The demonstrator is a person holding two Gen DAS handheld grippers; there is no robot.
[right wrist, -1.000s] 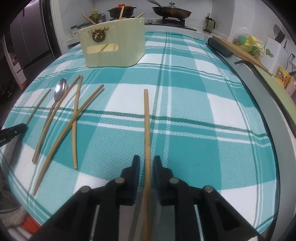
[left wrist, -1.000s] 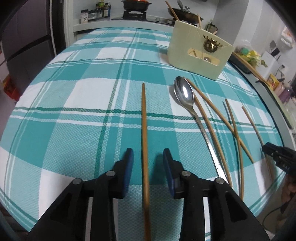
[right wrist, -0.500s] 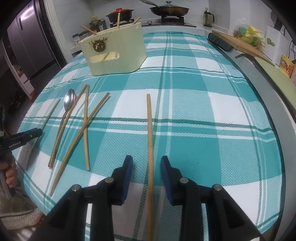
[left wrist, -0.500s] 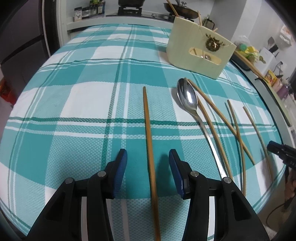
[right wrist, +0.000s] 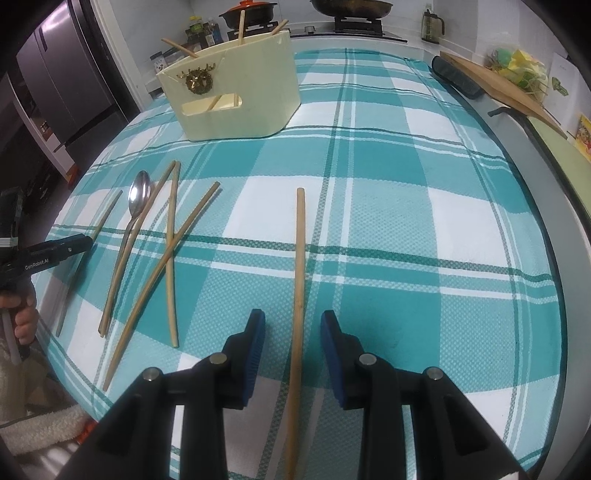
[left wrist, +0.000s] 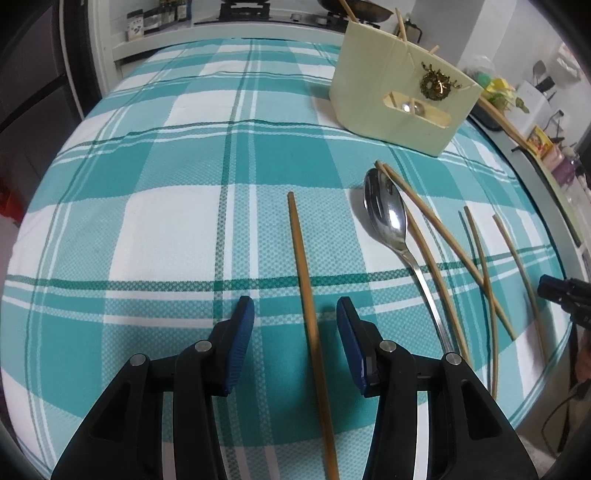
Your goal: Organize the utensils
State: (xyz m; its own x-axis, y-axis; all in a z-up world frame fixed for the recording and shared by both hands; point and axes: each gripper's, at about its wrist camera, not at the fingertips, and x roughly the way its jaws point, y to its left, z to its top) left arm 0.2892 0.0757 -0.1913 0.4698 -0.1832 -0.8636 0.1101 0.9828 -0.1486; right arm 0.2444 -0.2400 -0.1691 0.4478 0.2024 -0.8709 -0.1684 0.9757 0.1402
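A wooden chopstick lies on the teal checked cloth, running between the fingers of my left gripper, which is open around it. Another chopstick lies between the fingers of my right gripper, also open. A metal spoon and several chopsticks lie to the right in the left wrist view. They also show at the left in the right wrist view, spoon included. A cream utensil holder stands at the back, with chopsticks in it; it also shows in the right wrist view.
The table edge curves along the right. A wooden board and a dark roll lie beyond it. A stove with pots is at the back. The other gripper shows at the left edge.
Both grippers have opened wider. The right one was nearly closed on its chopstick a second ago and has let go. Both cameras have shifted slightly closer to the table.
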